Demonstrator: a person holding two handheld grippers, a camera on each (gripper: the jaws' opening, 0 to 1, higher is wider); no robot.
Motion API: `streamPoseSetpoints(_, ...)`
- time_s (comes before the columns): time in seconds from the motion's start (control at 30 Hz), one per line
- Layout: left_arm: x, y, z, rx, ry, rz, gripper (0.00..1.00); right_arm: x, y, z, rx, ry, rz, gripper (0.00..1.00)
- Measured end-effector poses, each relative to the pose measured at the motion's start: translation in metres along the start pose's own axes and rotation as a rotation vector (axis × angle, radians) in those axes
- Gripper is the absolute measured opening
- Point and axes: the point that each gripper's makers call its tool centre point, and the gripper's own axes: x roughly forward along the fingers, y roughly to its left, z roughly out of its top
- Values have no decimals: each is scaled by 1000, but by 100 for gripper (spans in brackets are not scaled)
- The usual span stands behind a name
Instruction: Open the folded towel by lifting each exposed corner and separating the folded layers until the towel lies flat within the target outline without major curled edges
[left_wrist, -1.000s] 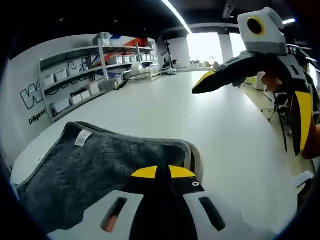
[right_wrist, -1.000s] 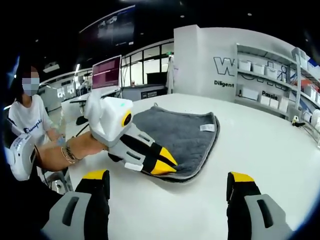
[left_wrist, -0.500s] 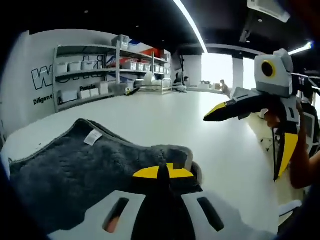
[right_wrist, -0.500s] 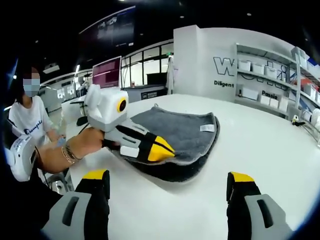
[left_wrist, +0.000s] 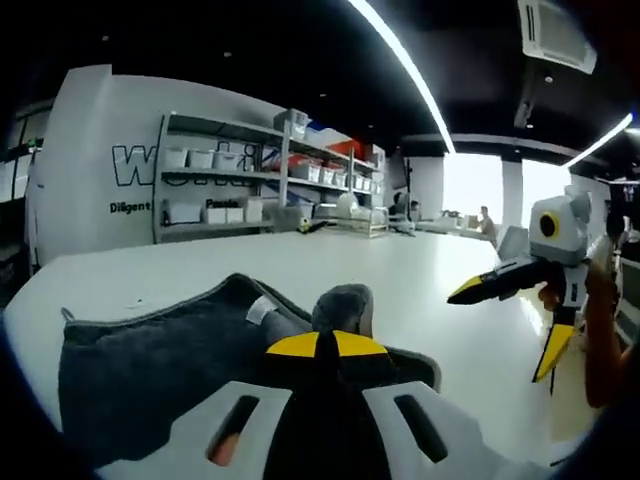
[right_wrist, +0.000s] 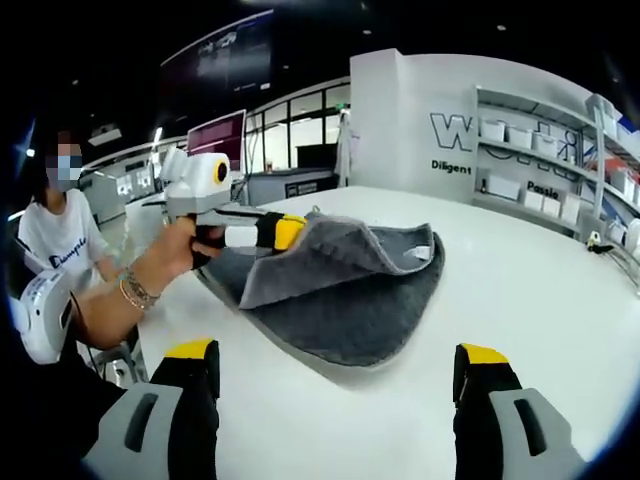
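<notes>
- Your left gripper (right_wrist: 283, 231) has its yellow-tipped fingers (left_wrist: 318, 345) pressed together on a corner of the grey towel (right_wrist: 340, 290); in the right gripper view that corner is lifted off the table and the upper layer is peeling up from the layer under it.
- Your right gripper (right_wrist: 335, 385) is spread wide, its two fingers (right_wrist: 197, 352) well apart over bare table and holding nothing. In the left gripper view it hangs at the far right with the jaws parted.
- The towel lies on the white table (right_wrist: 520, 300), near the left edge of it as the right gripper view shows. The lower layer is flat on the surface; the upper one arches from your left gripper down to the far side. A small white tag (right_wrist: 419, 249) sits on the far corner of the upper layer.
- In the right gripper view, at the far left, a person in a white T-shirt (right_wrist: 50, 240) with dark print sits beyond the table, and your hand (right_wrist: 175, 248) grips the left gripper, bracelets on the wrist.
- Further right in that view a monitor (right_wrist: 215, 135) with a pink screen stands behind the towel.
- The white wall (right_wrist: 410, 120) carries large dark letters, partly hidden, with "Diligent" in small print beneath.
- Right of it, shelves (right_wrist: 530, 135) hold rows of white bins (right_wrist: 502, 187); you cannot tell their contents. A word on the shelving is too blurred to read surely.
- Long strip lights (left_wrist: 400, 70) run across the dark ceiling.
</notes>
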Motion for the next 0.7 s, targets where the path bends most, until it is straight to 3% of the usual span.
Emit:
streamPoseSetpoints(0.2, -48, 46, 5, -2, -33, 108, 2, 5, 1, 1, -7, 7, 11, 99)
streamPoseSetpoints(0.4, -83, 77, 5, 4, -45, 186, 2, 13, 3, 2, -10, 16, 28, 99)
streamPoseSetpoints(0.57, -119, 109, 8, 63, -55, 329, 2, 17, 5, 4, -19, 24, 43, 99)
streamPoseSetpoints(0.7, -150, 137, 12, 60, -77, 422, 2, 19, 5, 5, -27, 27, 45, 99)
